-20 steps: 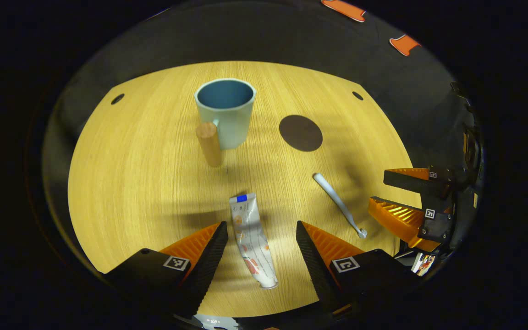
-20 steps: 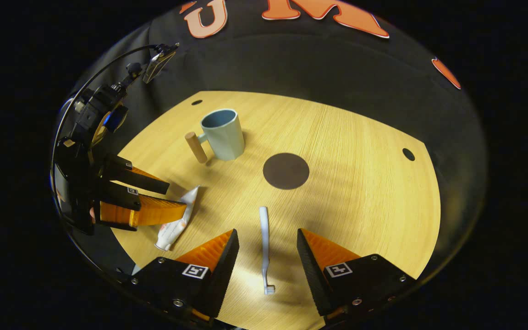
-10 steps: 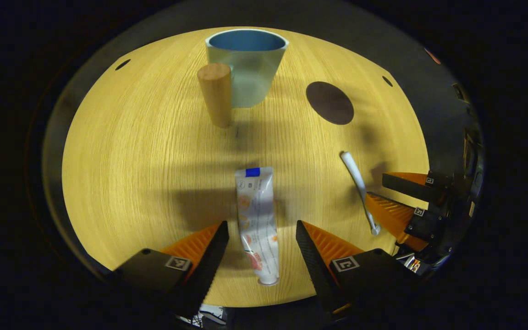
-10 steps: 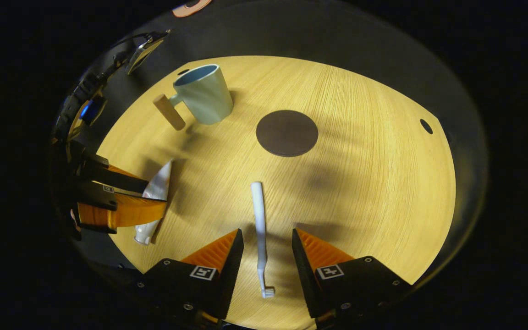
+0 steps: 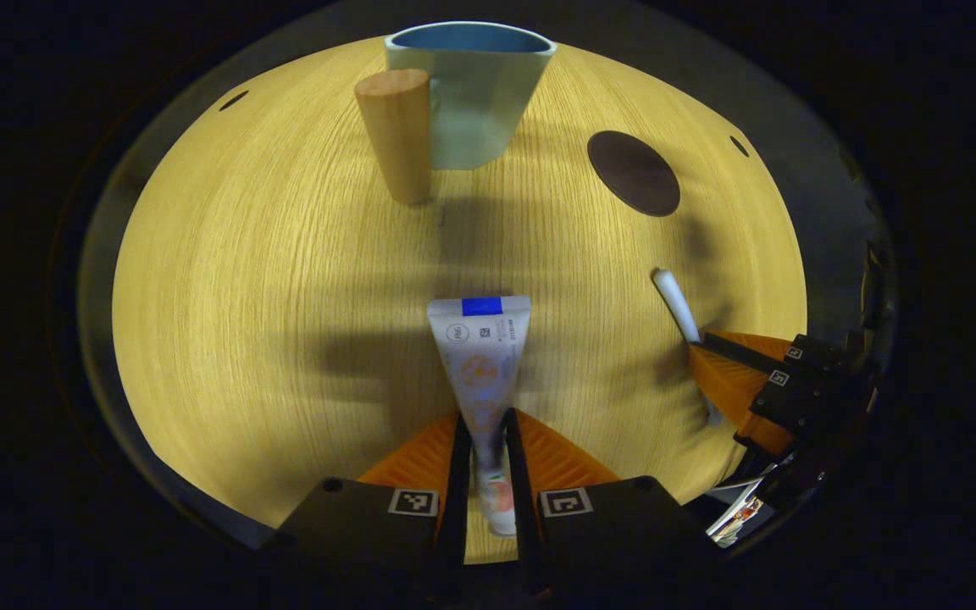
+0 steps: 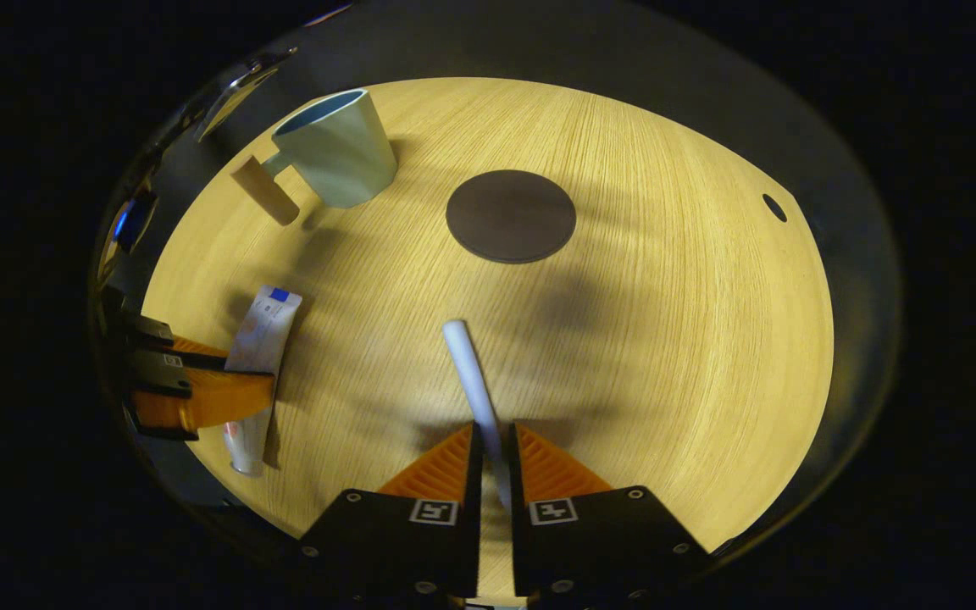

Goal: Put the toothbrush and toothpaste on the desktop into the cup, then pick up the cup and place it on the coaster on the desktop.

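Both grasps made, nothing yet delivered: left gripper (image 5: 485, 440) pinching toothpaste (image 5: 479, 360), right gripper (image 6: 495, 453) pinching toothbrush (image 6: 473, 373), both items apparently still low at the desktop (image 6: 666, 339); cup (image 6: 337, 148) empty, standing apart from coaster (image 6: 510, 216).

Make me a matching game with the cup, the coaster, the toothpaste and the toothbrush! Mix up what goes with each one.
Things:
1. cup
2. coaster
3. toothpaste
4. toothbrush

Clues:
A. pinched between the fingers of the right gripper
B. dark, round and flat, with nothing on it
C. pale blue, standing upright, with a wooden handle
D. pinched between the fingers of the left gripper

Pairs: 1-C, 2-B, 3-D, 4-A
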`<state>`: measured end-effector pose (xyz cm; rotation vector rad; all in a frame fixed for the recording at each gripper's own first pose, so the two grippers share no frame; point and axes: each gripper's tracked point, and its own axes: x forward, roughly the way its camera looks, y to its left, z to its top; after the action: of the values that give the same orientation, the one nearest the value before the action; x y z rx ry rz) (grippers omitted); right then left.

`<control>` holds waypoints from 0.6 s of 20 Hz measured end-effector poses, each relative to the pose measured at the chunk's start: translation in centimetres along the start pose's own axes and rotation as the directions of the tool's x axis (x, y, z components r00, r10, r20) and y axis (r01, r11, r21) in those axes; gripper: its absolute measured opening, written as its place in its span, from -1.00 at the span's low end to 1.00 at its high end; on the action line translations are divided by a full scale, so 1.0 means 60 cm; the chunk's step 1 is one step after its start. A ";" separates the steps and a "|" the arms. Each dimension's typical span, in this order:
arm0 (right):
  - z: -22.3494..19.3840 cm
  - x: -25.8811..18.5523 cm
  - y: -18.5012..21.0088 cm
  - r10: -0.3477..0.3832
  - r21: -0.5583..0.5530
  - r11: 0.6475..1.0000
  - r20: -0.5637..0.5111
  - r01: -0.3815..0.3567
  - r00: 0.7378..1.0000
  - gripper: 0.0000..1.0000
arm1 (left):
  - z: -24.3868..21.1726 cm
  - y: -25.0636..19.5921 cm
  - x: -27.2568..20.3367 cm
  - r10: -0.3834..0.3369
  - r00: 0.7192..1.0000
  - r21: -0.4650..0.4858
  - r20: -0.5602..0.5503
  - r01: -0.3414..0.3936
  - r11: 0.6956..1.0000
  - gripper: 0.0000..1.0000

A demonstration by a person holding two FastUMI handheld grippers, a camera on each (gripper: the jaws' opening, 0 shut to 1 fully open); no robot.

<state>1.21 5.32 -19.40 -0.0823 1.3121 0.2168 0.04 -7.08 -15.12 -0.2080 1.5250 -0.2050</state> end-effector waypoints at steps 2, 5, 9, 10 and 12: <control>0.003 0.001 0.003 0.016 0.010 1.000 0.014 -0.016 1.000 -0.84 | 0.025 -0.007 0.010 -0.003 1.000 0.015 0.030 0.003 1.000 -0.41; 0.002 0.001 0.002 0.028 0.009 1.000 0.031 -0.028 0.999 -0.93 | 0.048 -0.010 0.021 -0.022 0.999 0.025 0.047 0.021 0.999 -0.59; 0.002 -0.003 0.005 0.038 -0.004 0.999 0.048 -0.038 0.998 -0.94 | 0.029 0.011 -0.022 -0.041 0.996 0.043 0.078 0.038 0.998 -0.65; 0.003 -0.006 0.005 0.042 -0.004 0.999 0.056 -0.042 0.998 -0.94 | 0.033 0.011 -0.035 -0.048 0.994 0.054 0.098 0.043 0.998 -0.65; 0.008 -0.013 0.004 0.044 -0.002 0.999 0.084 -0.044 0.995 -0.94 | 0.048 0.014 -0.065 -0.061 0.988 0.068 0.142 0.052 0.996 -0.65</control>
<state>1.46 5.58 -18.52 -0.0434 1.2310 0.2551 2.81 -5.25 -11.47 -0.2106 1.3679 -0.2779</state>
